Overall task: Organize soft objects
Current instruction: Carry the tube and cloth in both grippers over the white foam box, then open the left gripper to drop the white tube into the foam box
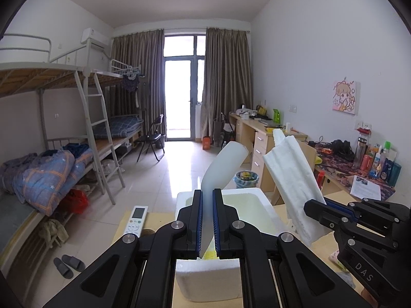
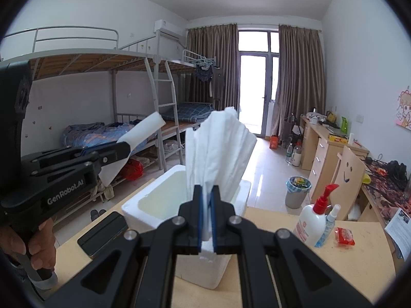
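The left claw (image 1: 206, 220) is clamped on a smooth white foam sheet (image 1: 223, 166); the right claw (image 2: 207, 215) is clamped on a pleated white fibre pad (image 2: 218, 151). Both pieces rise toward one o'clock above the open white polystyrene box (image 2: 143, 200) on the bench (image 2: 334, 264). Lower each squarely inside the box before loosening.

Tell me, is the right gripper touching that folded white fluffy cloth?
Touching. In the right wrist view the right gripper is shut on the folded white fluffy cloth.

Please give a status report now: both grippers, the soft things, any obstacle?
Left gripper shut on smooth white foam sheet. Right gripper shut on folded white quilted cloth. Both held above open white styrofoam box. Nothing blocking the box.
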